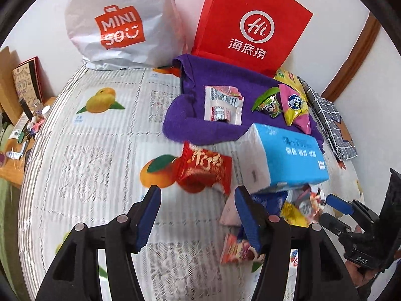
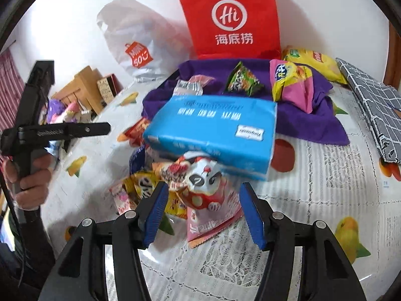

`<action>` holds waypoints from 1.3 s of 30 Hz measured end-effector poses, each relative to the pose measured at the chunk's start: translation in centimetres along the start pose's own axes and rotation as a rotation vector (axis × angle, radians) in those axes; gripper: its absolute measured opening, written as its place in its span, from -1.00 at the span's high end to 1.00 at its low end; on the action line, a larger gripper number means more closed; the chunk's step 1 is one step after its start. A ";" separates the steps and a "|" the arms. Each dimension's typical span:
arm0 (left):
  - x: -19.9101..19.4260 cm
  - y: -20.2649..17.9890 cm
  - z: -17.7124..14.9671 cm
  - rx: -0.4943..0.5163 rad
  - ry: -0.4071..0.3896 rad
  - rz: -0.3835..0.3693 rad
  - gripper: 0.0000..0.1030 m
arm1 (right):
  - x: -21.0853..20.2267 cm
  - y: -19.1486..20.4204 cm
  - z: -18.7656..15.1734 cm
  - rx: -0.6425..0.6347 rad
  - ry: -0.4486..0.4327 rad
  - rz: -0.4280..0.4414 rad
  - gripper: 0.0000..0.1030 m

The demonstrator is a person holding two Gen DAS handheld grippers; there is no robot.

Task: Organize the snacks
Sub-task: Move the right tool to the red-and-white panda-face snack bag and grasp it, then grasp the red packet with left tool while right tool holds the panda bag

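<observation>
A few snacks [image 1: 268,104] already lie on the purple cloth [image 2: 310,123]; a heap [image 2: 180,188] waits loose in front of it, under the blue tissue pack [image 2: 213,130]. Left gripper [image 1: 198,215] and right gripper [image 2: 203,210] stand half open, holding nothing

Tissue pack [image 2: 213,130] near-centre on tablecloth [image 2: 325,188], overlapping snack heap [image 2: 175,190] nearer; cloth [image 2: 313,120] with packets behind; two bags [image 2: 230,17] farthest, against wall.
</observation>
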State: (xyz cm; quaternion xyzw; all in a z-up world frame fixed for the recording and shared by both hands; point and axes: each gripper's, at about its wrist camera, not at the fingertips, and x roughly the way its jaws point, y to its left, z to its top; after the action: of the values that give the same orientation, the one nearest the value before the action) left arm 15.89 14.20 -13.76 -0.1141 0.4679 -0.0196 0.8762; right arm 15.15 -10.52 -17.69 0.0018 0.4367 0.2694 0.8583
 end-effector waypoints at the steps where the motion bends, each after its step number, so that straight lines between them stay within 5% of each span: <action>1: 0.0 0.2 -0.3 -0.002 -0.001 0.000 -0.15 | 0.2 0.2 0.0 -0.014 0.003 -0.013 -0.15; 8: 0.1 1.1 -1.8 -0.012 0.006 0.010 -0.16 | 2.8 0.5 -0.6 -0.058 0.018 -0.028 -0.16; 10: 0.2 1.1 -1.9 -0.013 0.007 0.012 -0.16 | 2.8 0.6 -0.8 -0.057 0.012 -0.028 -0.08; 12: 0.6 1.0 -1.9 -0.012 0.006 0.021 -0.16 | 2.2 0.5 -1.1 -0.057 0.007 -0.028 0.22; 16: 1.9 0.7 -1.2 -0.017 0.025 0.033 -0.16 | 0.3 -0.5 -1.8 -0.015 -0.013 -0.022 0.23; 25: 5.5 -1.3 2.0 0.059 0.011 0.110 -0.20 | -3.7 -4.1 -3.3 0.013 -0.057 -0.159 0.23; 30: 7.6 -1.1 2.5 0.046 0.031 0.070 -0.22 | -3.9 -5.5 -3.9 0.018 -0.065 -0.197 0.22; 34: 8.4 -2.2 2.3 0.107 0.008 0.108 -0.26 | -2.6 -6.5 -3.8 0.037 -0.044 -0.213 0.22; 37: 8.5 -2.5 2.2 0.118 -0.008 0.124 -0.21 | -1.7 -6.9 -3.6 0.051 -0.050 -0.219 0.20; 39: 8.4 -2.4 2.1 0.110 -0.032 0.145 0.19 | -1.3 -6.8 -3.3 0.047 -0.059 -0.225 0.19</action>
State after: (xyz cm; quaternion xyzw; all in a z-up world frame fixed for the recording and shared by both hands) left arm 22.54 11.12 -18.93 -0.0320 0.4591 0.0202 0.8876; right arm 15.16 -17.71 -20.37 -0.0192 0.4149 0.1608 0.8953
